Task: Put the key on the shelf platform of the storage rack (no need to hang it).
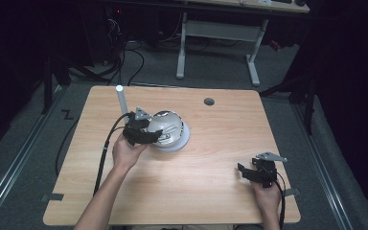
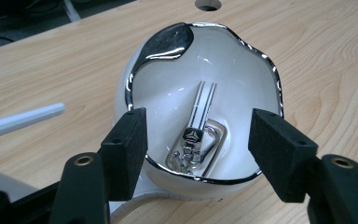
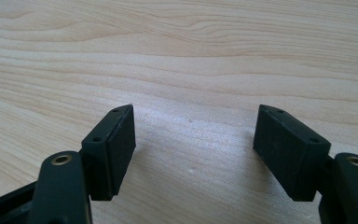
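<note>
My left gripper (image 2: 198,144), jaws wide, straddles bowl's (image 2: 242,74) near rim at surface (image 1: 211,158) centre-left; metal clip (image 2: 196,147) lies inside. Risk: glazed rim slips on closing, bowl tips. Right gripper (image 3: 193,140) wide, idle nr. right edge.

my left gripper (image 2: 193,154) straddles the near rim of the white silver-rimmed ceramic bowl (image 2: 168,91) on the light wooden table (image 1: 211,143), a silver metal key clip (image 2: 198,140) in it. white plastic tube (image 1: 121,99) behind-left. my right gripper (image 1: 249,173) sits well apart, near right.
</note>
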Demonstrator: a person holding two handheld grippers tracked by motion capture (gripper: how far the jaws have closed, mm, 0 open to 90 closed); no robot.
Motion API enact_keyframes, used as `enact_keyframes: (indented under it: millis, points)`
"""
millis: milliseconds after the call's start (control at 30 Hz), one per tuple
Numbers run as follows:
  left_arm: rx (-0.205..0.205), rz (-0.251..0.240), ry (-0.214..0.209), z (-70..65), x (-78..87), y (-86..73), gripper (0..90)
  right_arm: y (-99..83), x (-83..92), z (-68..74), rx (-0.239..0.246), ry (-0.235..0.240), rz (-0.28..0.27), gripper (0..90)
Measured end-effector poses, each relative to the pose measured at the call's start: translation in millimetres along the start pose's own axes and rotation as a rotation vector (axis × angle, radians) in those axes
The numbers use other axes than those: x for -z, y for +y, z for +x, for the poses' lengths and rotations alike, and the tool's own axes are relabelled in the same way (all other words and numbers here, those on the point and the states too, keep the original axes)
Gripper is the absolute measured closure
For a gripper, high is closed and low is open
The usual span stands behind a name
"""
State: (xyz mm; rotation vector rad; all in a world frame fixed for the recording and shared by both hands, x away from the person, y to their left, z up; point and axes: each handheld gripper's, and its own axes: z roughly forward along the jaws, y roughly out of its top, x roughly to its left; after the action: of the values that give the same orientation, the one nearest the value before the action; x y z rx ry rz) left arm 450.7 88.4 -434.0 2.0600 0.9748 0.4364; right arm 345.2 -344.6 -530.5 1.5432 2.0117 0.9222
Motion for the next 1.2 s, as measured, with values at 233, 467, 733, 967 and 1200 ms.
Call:
enact_keyframes:
  millis: [233, 467, 733, 967, 1200]
  points:
    - [0.002, -0.013, 0.014, 3.1, 12.3, -1.4, 37.7, 0.0, -0.1, 0.3, -0.001, -0.002, 0.000, 30.0]
    - [0.030, -0.028, 0.027, 10.1, 20.5, -7.1, 37.9, 0.0, -0.1, 0.2, 0.000, -0.001, 0.000, 30.0]
    - [0.062, -0.049, 0.031, 16.2, 31.3, -11.4, 37.9, 0.1, 0.0, 0.4, 0.001, -0.004, 0.002, 30.0]
    - [0.074, -0.056, 0.031, 18.4, 37.6, -15.1, 37.9, 0.0, -0.1, 0.5, 0.002, -0.004, 0.002, 30.0]
    - [0.078, -0.043, 0.041, 18.3, 42.2, -18.9, 37.9, 0.0, -0.1, 0.3, 0.005, -0.004, 0.001, 30.0]
